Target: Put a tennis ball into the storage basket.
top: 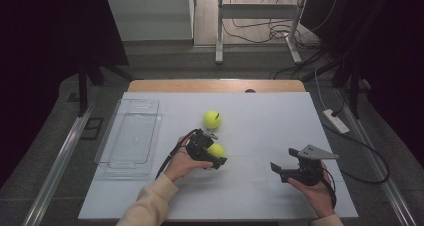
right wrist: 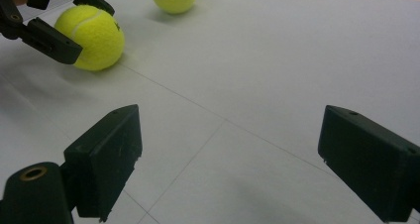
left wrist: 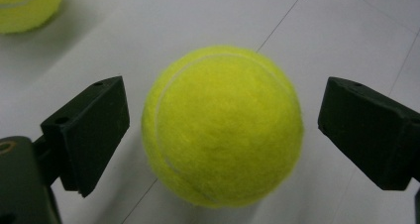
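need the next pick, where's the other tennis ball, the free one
In the high view the free tennis ball sits mid-table, just beyond the left tongs and their ball, right of the clear tray.

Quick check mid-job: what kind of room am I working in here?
Most likely a lab or recording workspace, not a home. A plain white work table sits on grey floor, loose black cables trail round a metal stand frame behind it, and a white power strip lies beside it.

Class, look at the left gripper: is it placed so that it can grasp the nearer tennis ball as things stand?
Probably yes. The left gripper has its open jaws on either side of the nearer tennis ball, with gaps on both sides and nothing between. The other ball sits apart.
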Tool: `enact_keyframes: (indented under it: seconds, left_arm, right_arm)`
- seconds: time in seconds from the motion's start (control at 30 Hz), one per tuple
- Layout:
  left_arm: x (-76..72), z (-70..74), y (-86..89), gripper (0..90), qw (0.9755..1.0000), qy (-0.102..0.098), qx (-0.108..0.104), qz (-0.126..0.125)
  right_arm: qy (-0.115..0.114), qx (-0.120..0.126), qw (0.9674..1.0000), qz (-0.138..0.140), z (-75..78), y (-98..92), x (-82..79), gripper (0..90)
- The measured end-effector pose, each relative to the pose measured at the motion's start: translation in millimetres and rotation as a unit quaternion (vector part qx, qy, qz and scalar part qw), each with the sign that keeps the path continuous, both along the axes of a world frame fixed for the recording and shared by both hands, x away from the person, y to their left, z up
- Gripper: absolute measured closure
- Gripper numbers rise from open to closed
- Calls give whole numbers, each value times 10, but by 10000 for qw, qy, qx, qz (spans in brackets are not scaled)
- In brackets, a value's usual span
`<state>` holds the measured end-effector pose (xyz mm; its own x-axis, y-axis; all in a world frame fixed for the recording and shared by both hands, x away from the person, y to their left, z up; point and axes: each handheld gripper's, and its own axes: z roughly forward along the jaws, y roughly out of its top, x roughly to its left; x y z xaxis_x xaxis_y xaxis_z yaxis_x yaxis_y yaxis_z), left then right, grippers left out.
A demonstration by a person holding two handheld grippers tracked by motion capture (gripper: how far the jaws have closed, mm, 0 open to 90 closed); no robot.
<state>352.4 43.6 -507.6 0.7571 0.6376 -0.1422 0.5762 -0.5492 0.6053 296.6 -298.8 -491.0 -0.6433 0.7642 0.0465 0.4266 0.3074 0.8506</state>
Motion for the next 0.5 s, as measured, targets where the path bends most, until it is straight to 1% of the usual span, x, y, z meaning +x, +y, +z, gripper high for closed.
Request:
enact_keyframes:
  seconds: [0.1, 0.13, 0.17, 0.2, 0.23, 0.3, 0.43, 0.47, 0.5]
  left_arm:
    - [13, -29, 0, 104, 9999, 53, 108, 93]
    - [18, -41, 3, 133, 9998, 85, 127, 122]
    - [20, -54, 11, 162, 9998, 113, 105, 94]
    - [19, -59, 17, 205, 9999, 164, 20, 48]
    - [15, -58, 21, 252, 9999, 156, -17, 18]
    - [3, -53, 13, 262, 9999, 99, 44, -23]
    - [-4, -50, 8, 266, 10000, 72, 59, -28]
    - [-7, -46, 8, 267, 10000, 27, 79, -30]
    - [-7, -46, 8, 267, 10000, 27, 79, -30]
  right_arm:
    - [2, 1, 10000, -1, -1, 0, 1, 98]
    - [5, 2, 10000, 0, -1, 0, 1, 98]
    - [4, 1, 10000, 1, -1, 0, 1, 99]
    - [2, 1, 10000, 0, -1, -1, 1, 99]
    - [5, 2, 10000, 0, 0, -2, 1, 99]
    - [2, 2, 10000, -7, 1, -3, 1, 99]
    - [-2, -3, 10000, -8, 3, -3, 0, 99]
    - [-1, -4, 10000, -9, 2, -3, 0, 99]
    - [0, -4, 10000, -9, 2, -4, 0, 99]
